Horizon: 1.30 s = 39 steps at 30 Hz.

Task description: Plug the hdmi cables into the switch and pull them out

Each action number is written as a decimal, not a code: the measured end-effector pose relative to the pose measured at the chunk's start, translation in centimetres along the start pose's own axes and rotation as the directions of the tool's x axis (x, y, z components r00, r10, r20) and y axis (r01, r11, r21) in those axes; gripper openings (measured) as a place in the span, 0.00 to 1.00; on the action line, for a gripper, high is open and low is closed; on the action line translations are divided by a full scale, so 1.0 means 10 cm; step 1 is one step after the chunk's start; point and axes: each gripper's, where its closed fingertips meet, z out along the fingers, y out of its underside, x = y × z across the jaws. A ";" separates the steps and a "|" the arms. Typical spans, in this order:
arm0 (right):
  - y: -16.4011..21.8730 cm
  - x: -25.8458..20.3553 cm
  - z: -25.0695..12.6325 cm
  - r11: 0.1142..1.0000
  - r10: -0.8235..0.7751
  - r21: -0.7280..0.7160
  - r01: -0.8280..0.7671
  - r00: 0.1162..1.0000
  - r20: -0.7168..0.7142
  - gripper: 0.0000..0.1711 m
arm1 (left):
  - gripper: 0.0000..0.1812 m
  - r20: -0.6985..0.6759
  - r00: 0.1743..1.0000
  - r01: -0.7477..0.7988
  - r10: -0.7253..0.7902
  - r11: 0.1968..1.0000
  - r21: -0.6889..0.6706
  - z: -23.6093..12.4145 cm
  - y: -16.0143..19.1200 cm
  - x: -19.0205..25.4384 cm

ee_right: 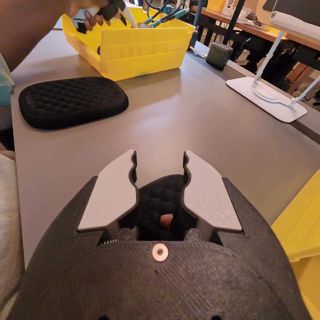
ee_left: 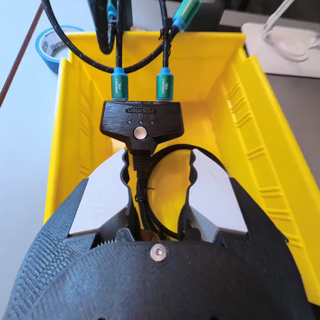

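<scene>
A black HDMI switch lies in a yellow bin. Two green HDMI plugs, the left one and the right one, sit in its far ports. A third green plug hangs loose above the bin's far wall. My left gripper is open over the bin, its fingers on either side of the switch's black tail cable, not gripping it. My right gripper is open and empty above the grey table, far from the bin. The left gripper also shows in the right wrist view, held by a hand.
A blue tape roll lies left of the bin. A black padded rest lies on the table. A white stand base is at the right. A black box sits at the table's far edge. Another yellow bin is at the near right. Spacing between my two grippers at the tips: around 45 centimeters. The blue tape roll is about 25 centimeters from my left fingertips.
</scene>
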 end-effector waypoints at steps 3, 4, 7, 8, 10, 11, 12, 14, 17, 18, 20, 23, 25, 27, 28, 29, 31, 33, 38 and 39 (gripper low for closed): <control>0.02 -0.02 0.02 1.000 -0.024 -0.020 0.024 1.000 -0.002 0.30 | 0.37 0.032 0.999 -0.011 0.013 0.999 -0.044 0.09 0.03 0.01; 0.03 -0.02 0.02 0.999 -0.030 -0.023 0.029 1.000 -0.003 0.30 | 0.36 0.056 0.998 -0.018 0.021 0.999 -0.046 0.11 0.03 -0.02; 0.03 -0.02 0.02 0.999 -0.033 -0.023 0.033 0.999 -0.005 0.30 | 0.37 0.123 0.991 -0.043 0.054 0.995 -0.095 0.19 0.08 -0.14; 0.03 -0.02 0.02 0.999 -0.031 -0.020 0.031 1.000 -0.004 0.29 | 0.37 0.136 0.989 -0.050 0.065 0.992 -0.113 0.21 0.11 -0.18; 0.02 -0.03 0.01 0.999 -0.029 -0.015 0.029 1.000 0.004 0.29 | 0.36 0.146 0.987 -0.049 0.069 0.989 -0.138 0.28 0.16 -0.23; 0.02 -0.03 0.01 1.000 -0.029 -0.011 0.029 1.000 0.007 0.28 | 0.36 0.132 0.989 -0.040 0.059 0.989 -0.143 0.32 0.18 -0.24; 0.02 -0.03 0.00 1.000 -0.030 -0.009 0.030 1.000 0.008 0.28 | 0.36 0.117 0.992 -0.028 0.046 0.988 -0.151 0.37 0.20 -0.24; 0.01 -0.03 0.00 0.999 -0.032 -0.006 0.032 0.999 0.006 0.28 | 0.34 0.121 0.992 -0.009 0.029 0.987 -0.162 0.46 0.26 -0.30; 0.03 -0.03 0.01 0.999 -0.041 -0.020 0.041 0.999 0.005 0.27 | 0.20 0.029 0.999 -0.010 0.015 0.987 -0.159 0.54 0.31 -0.24; 0.04 -0.04 0.02 0.999 -0.046 -0.026 0.046 0.999 0.006 0.27 | 0.20 0.032 0.999 -0.011 0.016 0.989 -0.147 0.53 0.29 -0.24; 0.05 -0.04 0.03 0.998 -0.057 -0.036 0.057 0.998 0.005 0.27 | 0.19 0.043 0.998 -0.040 0.045 0.993 -0.114 0.48 0.26 -0.23; 0.06 -0.04 0.04 0.997 -0.064 -0.041 0.064 0.998 0.004 0.26 | 0.18 0.020 0.999 -0.036 0.037 0.999 -0.014 0.31 0.13 -0.15; 0.05 -0.04 0.03 0.998 -0.060 -0.034 0.060 0.998 0.003 0.25 | 0.18 0.009 0.999 -0.036 0.036 0.998 0.058 0.15 0.02 -0.09; 0.04 -0.03 0.02 0.998 -0.056 -0.028 0.056 0.998 0.003 0.24 | 0.18 0.003 0.999 -0.050 0.050 0.989 0.137 -0.03 -0.09 -0.01; 0.04 -0.03 0.02 0.998 -0.054 -0.024 0.055 0.999 0.003 0.24 | 0.18 -0.002 0.998 -0.058 0.060 0.982 0.178 -0.13 -0.15 0.04; 0.04 -0.03 0.02 0.998 -0.054 -0.021 0.054 0.999 0.004 0.24 | 0.18 -0.007 0.998 -0.066 0.070 0.974 0.217 -0.24 -0.20 0.09; 0.03 -0.03 0.02 0.998 -0.052 -0.018 0.053 0.999 0.005 0.24 | 0.18 0.005 0.995 -0.098 0.101 0.948 0.302 -0.49 -0.33 0.17; 0.03 -0.03 0.01 0.999 -0.052 -0.016 0.052 0.999 0.005 0.23 | 0.18 0.043 0.988 -0.152 0.147 0.906 0.396 -0.77 -0.49 0.26; 0.03 -0.03 0.02 0.999 -0.049 -0.018 0.049 0.999 0.007 0.23 | 0.18 0.152 0.960 -0.279 0.236 0.742 0.609 -1.58 -0.88 0.55; 0.03 -0.03 0.02 0.999 -0.048 -0.018 0.048 0.999 0.007 0.23 | 0.18 0.166 0.954 -0.296 0.248 0.710 0.639 -1.74 -0.94 0.63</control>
